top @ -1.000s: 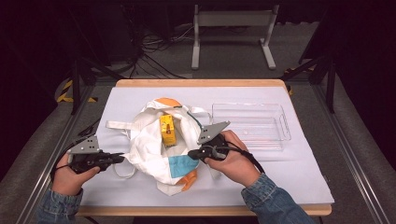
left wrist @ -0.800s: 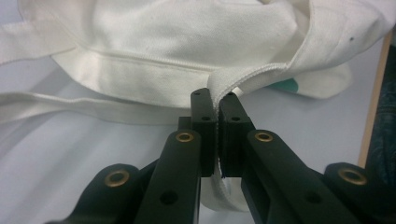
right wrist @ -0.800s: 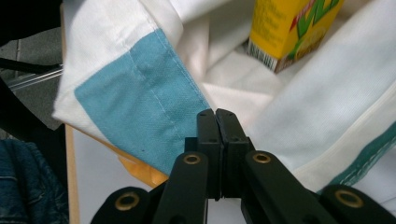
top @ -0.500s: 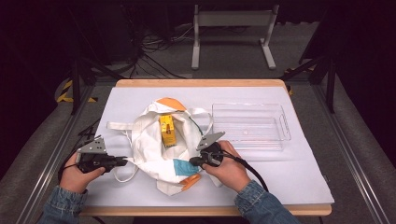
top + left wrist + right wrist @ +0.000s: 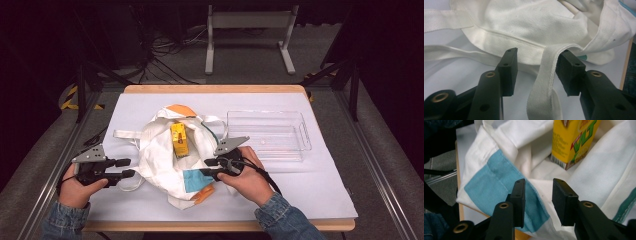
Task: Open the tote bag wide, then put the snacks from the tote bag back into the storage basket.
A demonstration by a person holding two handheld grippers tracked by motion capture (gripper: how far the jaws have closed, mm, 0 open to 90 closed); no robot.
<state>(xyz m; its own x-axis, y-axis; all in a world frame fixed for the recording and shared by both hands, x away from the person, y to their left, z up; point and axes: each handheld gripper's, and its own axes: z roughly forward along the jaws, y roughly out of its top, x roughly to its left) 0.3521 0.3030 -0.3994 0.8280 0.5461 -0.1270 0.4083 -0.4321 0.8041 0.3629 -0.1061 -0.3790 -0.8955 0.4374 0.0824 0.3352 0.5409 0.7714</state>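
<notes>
A white cloth tote bag (image 5: 157, 157) lies open in the middle of the table, with a yellow drink carton (image 5: 179, 139) resting inside it. My left gripper (image 5: 126, 168) is at the bag's left edge. Its jaws have just been opening and now stand open. A white bag strap (image 5: 546, 75) runs loosely between them and leans on the right jaw. My right gripper (image 5: 207, 167) is at the bag's right near edge, open, its jaws also just opened. They hover over the fabric by a blue patch (image 5: 491, 182), with the carton (image 5: 574, 140) just beyond.
A clear plastic tray (image 5: 265, 135) stands on the table's right side, close behind the right hand. The table (image 5: 310, 195) has a white cover and a wooden near edge. Dark floor, cables and a metal stand lie beyond the far edge.
Both grippers' jaws stand apart now; earlier they looked closed on the bag. The right hand sank a little toward the bag's near edge. The left hand stayed put.
</notes>
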